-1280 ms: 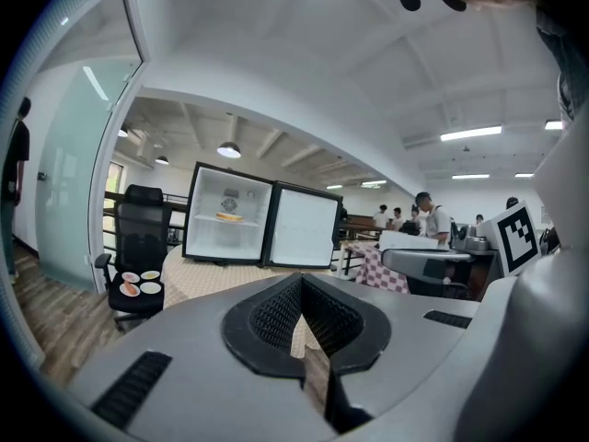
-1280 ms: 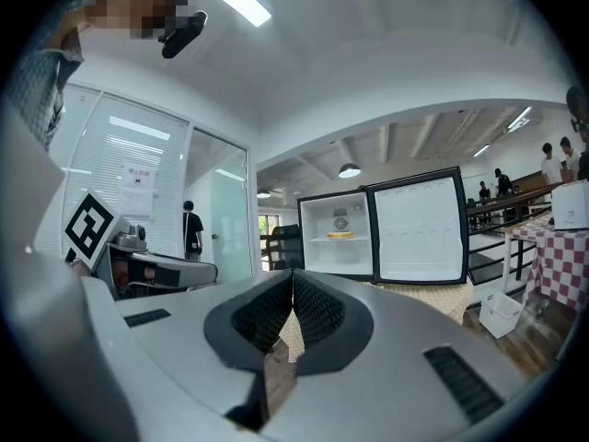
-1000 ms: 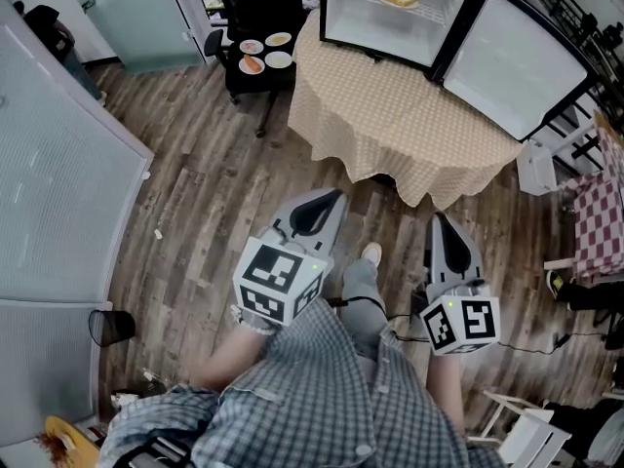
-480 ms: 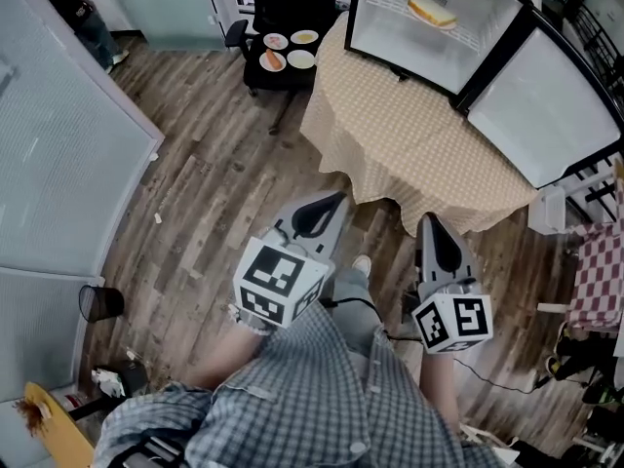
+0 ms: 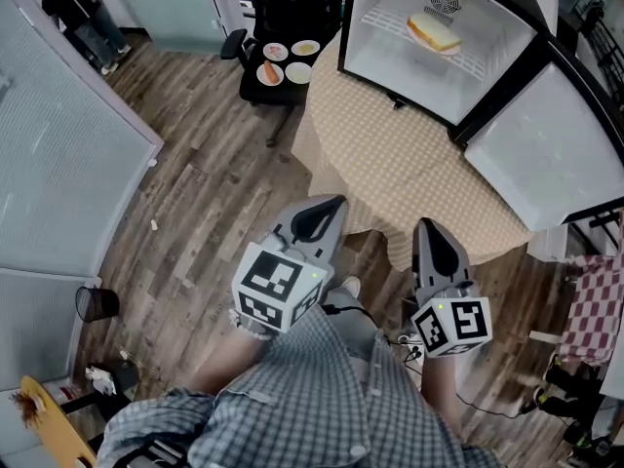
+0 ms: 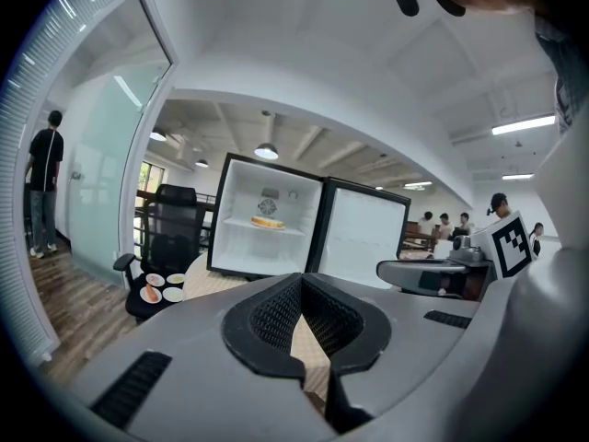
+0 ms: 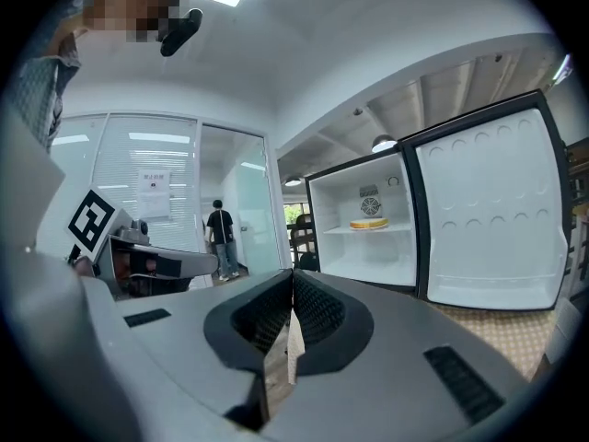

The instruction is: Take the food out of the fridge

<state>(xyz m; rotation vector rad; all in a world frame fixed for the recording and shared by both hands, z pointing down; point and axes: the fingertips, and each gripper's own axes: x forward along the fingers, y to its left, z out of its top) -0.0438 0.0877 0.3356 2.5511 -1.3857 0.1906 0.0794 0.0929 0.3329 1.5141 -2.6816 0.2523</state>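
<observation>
Grey and pressed together, your left tongs and right tongs face the sandwich in the far, open fridge.

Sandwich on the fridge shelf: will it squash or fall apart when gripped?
The sandwich looks like soft layered bread, so it probably squashes under a firm pinch. Its layers may slide apart. Flat and thin, it likely weighs little.
</observation>
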